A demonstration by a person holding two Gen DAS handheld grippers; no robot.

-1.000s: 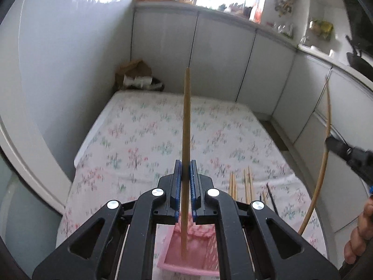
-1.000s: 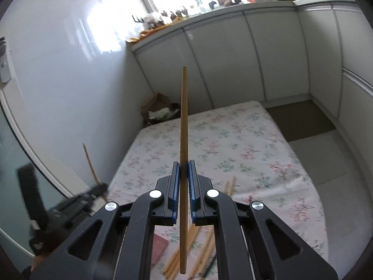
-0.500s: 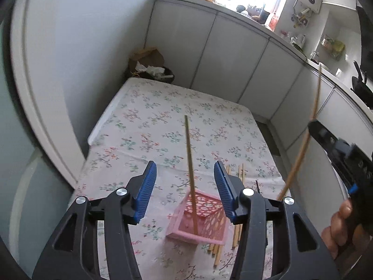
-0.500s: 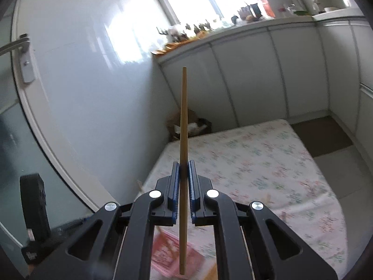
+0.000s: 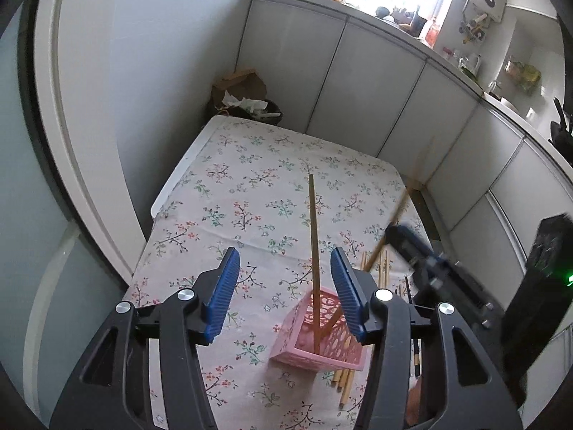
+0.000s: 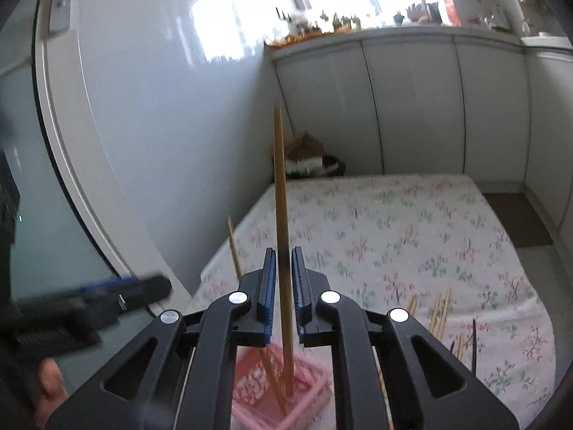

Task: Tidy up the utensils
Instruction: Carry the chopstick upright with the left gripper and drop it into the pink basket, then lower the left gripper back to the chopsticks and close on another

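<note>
The right hand-held gripper (image 6: 283,286), jaws just parting, frees its chopstick (image 6: 281,193) into the pink basket (image 6: 311,387); the left hand-held gripper (image 5: 283,286) stands spread (its chopstick (image 5: 313,236) already delivered).

You have a pink basket (image 5: 324,344) with round cut-outs on a white tablecloth (image 5: 250,193) sprigged with red, green and black flowers, tan chopsticks (image 5: 313,251) standing in that basket, and blue ribbed pads (image 5: 224,292) on black grippers.

Far desk (image 5: 272,186): bare floral cloth, open for a pass.
Near right: pink basket (image 5: 315,347) with upright chopsticks (image 5: 313,251), loose chopsticks (image 6: 438,308) beside it.
Left: wall (image 5: 150,89) close alongside desk.
Far corner: rubbish bin (image 5: 250,105).
</note>
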